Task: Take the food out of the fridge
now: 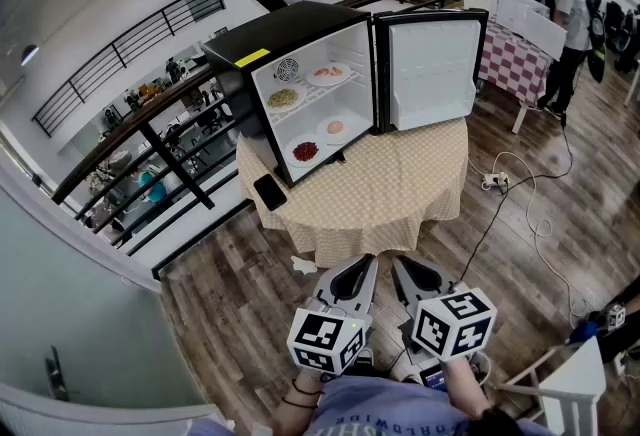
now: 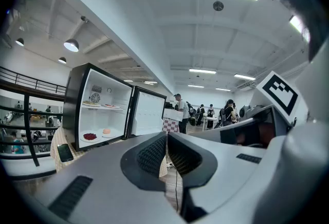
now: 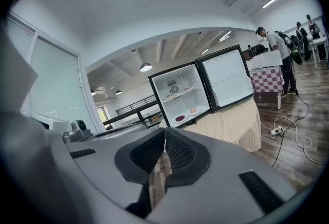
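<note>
left gripper (image 1: pixel 358 269): hanging low in front of the person, short of the tabletop and well apart from the fridge. its jaws are pressing fully together with nothing between them.

right gripper (image 1: pixel 405 272): sitting just beside the left one, also pointing toward the fridge. its jaws are closing flat on each other and carrying nothing.

round table (image 1: pixel 400 194): wearing a checked cloth and bearing the fridge at its far edge.

phone (image 1: pixel 270 192): lying dark and flat at the tabletop's left edge, in front of the fridge.

fridge (image 1: pixel 300 34): standing with its door (image 1: pixel 430 69) swinging wide to the right and the interior showing.

plate of red food (image 1: pixel 305 151): resting at the front of the fridge floor, nearest the opening.

plate with a pale orange piece (image 1: pixel 335 128): sitting just behind it on the same floor.

plate of yellowish food (image 1: pixel 284 98) and plate of pinkish food (image 1: pixel 328 75): lying side by side on the upper shelf.

handling, as a judgement: the plates are looking stiff, light and smooth, so likely slippery. the food is lying loose, so each is wanting a level carry. the near rim is offering the best hold, and the jaws are needing to open first.
</note>
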